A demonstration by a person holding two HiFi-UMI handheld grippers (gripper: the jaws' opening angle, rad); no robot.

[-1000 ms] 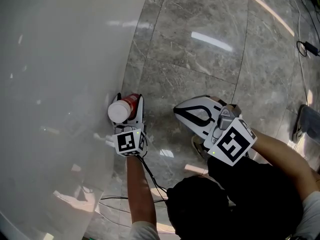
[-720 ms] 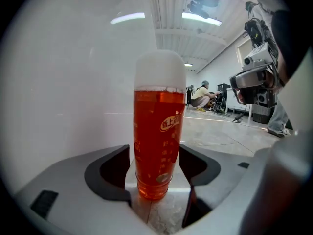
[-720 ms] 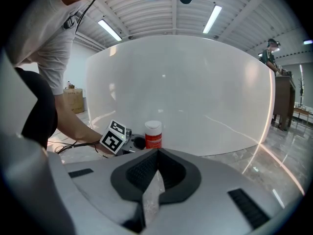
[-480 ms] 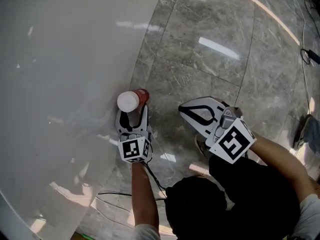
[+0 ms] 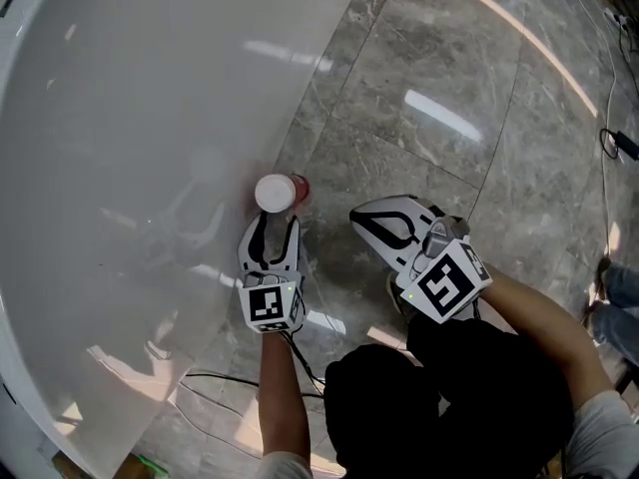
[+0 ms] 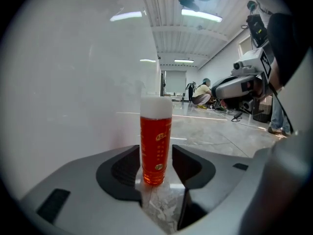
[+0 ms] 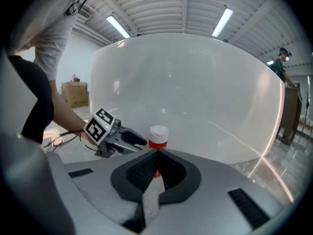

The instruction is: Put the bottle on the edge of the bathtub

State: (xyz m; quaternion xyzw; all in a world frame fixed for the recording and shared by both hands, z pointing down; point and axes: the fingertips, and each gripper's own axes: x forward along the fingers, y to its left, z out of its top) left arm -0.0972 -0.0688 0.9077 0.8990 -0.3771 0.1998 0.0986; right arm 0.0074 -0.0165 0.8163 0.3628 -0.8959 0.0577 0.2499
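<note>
Bottle [image 6: 155, 141] stands free between left hand-held gripper [image 5: 277, 222] jaws, just closing slightly.

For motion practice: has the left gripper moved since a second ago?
Yes: the left gripper has backed off the red bottle by the bathtub wall, its fingers just closing, bottle at their tips, ungripped.

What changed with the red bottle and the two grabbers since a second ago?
The left gripper slid back from the bottle, which it stood around before. Its jaws have just been closing a little, with nothing between them: the bottle is just ahead of the tips, untouched. The bottle still stands on the floor beside the bathtub. The right gripper stays shut and empty.
</note>
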